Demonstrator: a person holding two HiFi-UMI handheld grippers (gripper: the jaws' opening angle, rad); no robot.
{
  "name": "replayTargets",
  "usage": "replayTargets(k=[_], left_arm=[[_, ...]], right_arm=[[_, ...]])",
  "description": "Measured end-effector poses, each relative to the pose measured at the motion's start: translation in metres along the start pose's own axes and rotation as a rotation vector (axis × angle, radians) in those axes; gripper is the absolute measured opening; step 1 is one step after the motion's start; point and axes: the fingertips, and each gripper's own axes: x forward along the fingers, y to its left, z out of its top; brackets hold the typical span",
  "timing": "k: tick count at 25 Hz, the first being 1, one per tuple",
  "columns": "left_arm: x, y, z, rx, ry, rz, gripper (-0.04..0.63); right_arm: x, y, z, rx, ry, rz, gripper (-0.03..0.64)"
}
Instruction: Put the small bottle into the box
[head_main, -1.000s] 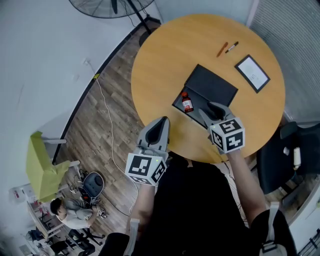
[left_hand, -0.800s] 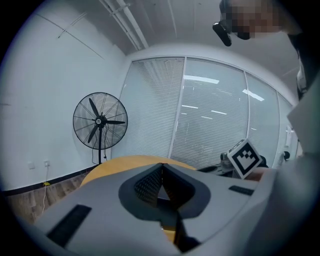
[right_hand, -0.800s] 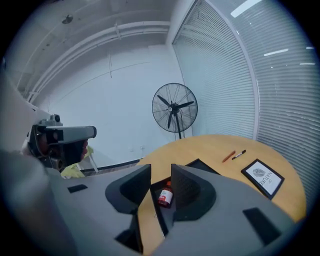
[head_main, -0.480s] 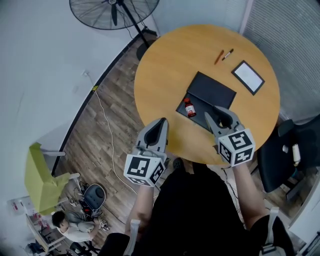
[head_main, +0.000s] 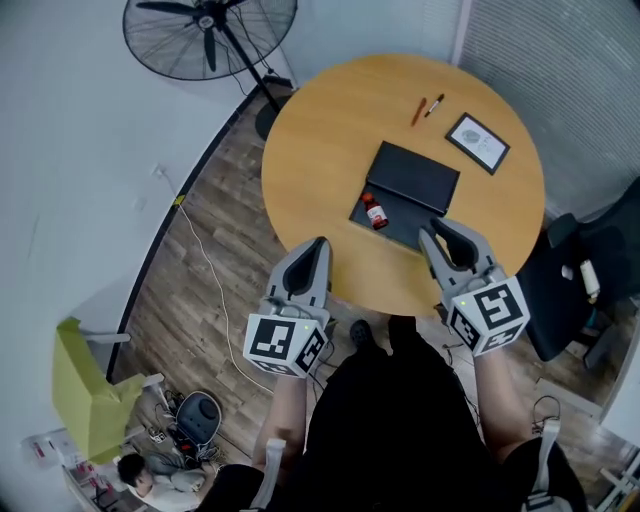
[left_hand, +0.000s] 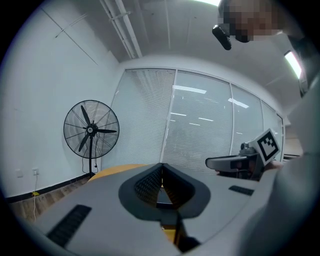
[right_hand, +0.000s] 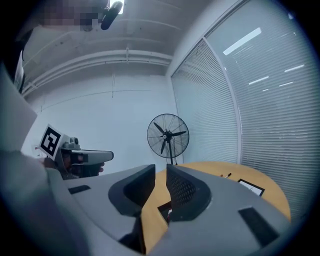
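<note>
The bottle (head_main: 375, 212) is located inside the box (head_main: 402, 226), at its left end. It is laid on its side, with the red cap turned toward the far side of the table (head_main: 330, 140). The label cannot be read. The box is black and stands open; its lid (head_main: 412, 178) is folded back flat on the table, touching the box's far edge.

The right gripper (right_hand: 160, 169) is held above the near rim of the table, just beside the right end of the box and apart from the bottle. Its jaws are separated by a narrow gap and are closing. Nothing is gripped; only table and box are seen through the gap.

The left gripper (left_hand: 161, 167) is held near the rim of the table, to the left of the box. Its jaws are pressed together and nothing is pinched between them.

Two pens (head_main: 425, 108) are placed side by side at the far side of the table, and a framed card (head_main: 477, 143) is placed to their right. A standing fan (head_main: 210, 35) is positioned on the floor beyond the table.
</note>
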Motion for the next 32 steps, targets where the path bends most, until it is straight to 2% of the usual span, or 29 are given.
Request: replayTargets(k=[9,15,32], left_arm=[[-0.023,-0.013,0.0,0.009,-0.002,-0.084,0.0],[-0.039,-0.012,-0.003,0.015,-0.009,-0.099,-0.001],[-0.052,-0.012,-0.01,0.01,0.003,-0.12,-0.002]], right_arm=[[-0.029,0.027,0.0,-0.001,-0.045,-0.051,0.04],[-0.036,0.046,-0.009,-0.006,-0.046,-0.069,0.011],[-0.046,0.056,-0.014,0.004,-0.042,-0.109,0.011]])
